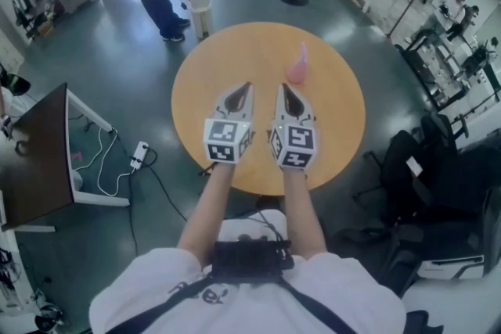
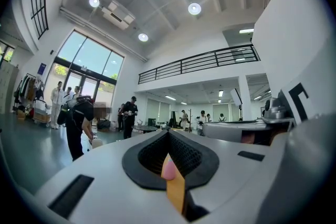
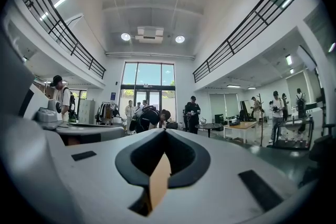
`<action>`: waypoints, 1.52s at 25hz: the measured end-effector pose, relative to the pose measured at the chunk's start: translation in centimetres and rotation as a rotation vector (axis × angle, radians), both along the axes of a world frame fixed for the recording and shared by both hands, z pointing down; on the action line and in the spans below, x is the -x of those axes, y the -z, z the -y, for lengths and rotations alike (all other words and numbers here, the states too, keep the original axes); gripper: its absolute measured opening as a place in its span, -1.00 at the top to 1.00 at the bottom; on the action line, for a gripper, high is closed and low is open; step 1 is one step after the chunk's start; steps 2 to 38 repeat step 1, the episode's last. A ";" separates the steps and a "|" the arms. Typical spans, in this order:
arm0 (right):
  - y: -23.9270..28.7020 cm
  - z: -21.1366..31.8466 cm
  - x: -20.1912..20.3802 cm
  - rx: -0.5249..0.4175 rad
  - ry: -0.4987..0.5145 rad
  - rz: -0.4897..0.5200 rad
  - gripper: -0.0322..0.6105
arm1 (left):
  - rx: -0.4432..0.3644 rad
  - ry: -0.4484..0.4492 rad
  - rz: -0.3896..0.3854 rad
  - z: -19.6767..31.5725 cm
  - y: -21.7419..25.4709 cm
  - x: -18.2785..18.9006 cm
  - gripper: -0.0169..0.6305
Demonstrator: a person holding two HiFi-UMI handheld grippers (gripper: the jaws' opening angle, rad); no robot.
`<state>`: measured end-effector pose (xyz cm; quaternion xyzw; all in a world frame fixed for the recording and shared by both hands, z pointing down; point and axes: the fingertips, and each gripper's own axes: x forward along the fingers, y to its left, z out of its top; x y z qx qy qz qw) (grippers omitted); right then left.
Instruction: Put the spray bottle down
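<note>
Both grippers (image 1: 247, 86) (image 1: 283, 87) (empty): fingers (image 1: 235, 102) together

The desk (image 1: 235, 51) is orange. The bottle (image 1: 297, 68) is pink. The floor (image 1: 117, 66) is dark grey-green. The left gripper (image 1: 246, 87) and right gripper (image 1: 282, 87) are light grey, with black-and-white squares.

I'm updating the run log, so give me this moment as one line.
spray bottle: standing on table, untouched | left gripper: shut, empty | right gripper: shut, empty | both short of bottle
</note>
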<state>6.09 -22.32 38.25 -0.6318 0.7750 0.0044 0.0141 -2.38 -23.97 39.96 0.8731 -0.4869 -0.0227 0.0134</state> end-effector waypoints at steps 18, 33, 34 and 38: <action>0.0 0.1 -0.2 0.004 -0.004 -0.002 0.86 | 0.000 -0.003 -0.001 0.1 0.0 -0.2 0.91; 0.0 0.1 -0.2 0.004 -0.004 -0.002 0.86 | 0.000 -0.003 -0.001 0.1 0.0 -0.2 0.91; 0.0 0.1 -0.2 0.004 -0.004 -0.002 0.86 | 0.000 -0.003 -0.001 0.1 0.0 -0.2 0.91; 0.0 0.1 -0.2 0.004 -0.004 -0.002 0.86 | 0.000 -0.003 -0.001 0.1 0.0 -0.2 0.91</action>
